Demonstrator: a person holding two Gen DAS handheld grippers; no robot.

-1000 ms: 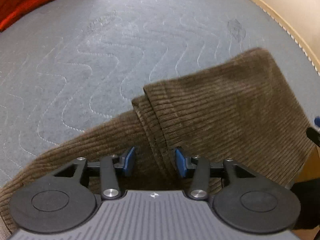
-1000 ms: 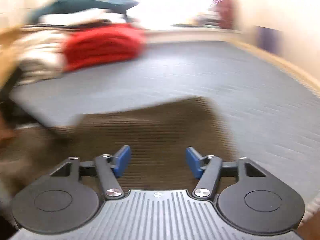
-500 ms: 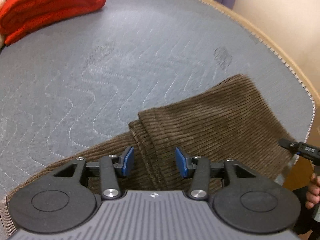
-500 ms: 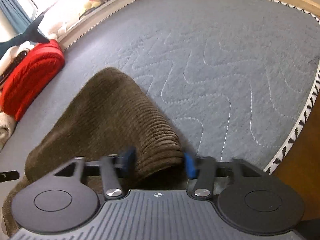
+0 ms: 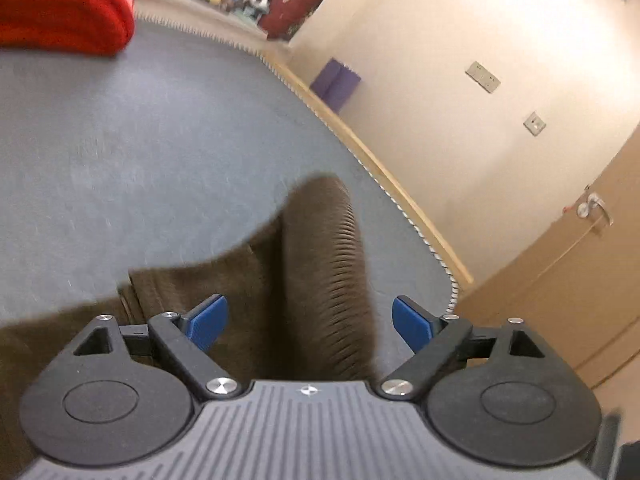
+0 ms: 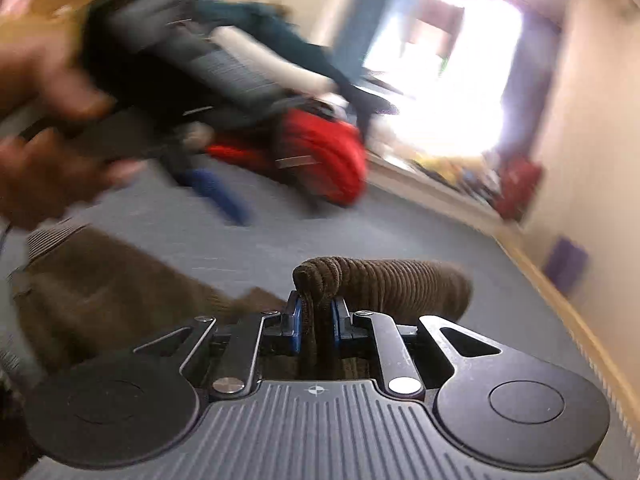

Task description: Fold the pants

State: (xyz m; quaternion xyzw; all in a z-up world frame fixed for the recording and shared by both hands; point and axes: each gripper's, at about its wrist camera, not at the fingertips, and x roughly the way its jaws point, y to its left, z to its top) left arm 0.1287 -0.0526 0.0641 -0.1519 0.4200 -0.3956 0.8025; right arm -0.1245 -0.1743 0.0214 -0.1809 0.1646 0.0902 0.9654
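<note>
- Left wrist view: the left gripper [image 5: 308, 320] has its blue fingers wide apart and holds nothing. The brown corduroy pants [image 5: 320, 276] lie under and between them on the grey quilted mattress [image 5: 140, 148], with one rolled fold that runs away toward the mattress edge. A red blanket [image 5: 60, 12] sits at the far corner. Beyond the wooden bed frame [image 5: 384, 172] stand a cream wall [image 5: 460, 60] and a wooden door [image 5: 576, 280].
- Right wrist view: the right gripper [image 6: 315, 322] is clamped on a bunched edge of the pants [image 6: 380, 280], lifted a little above the mattress [image 6: 400, 220]. The rest of the cloth lies to the left. A blurred hand [image 6: 36, 152] with the other gripper is at upper left, and a bright window [image 6: 440, 80] is behind.
</note>
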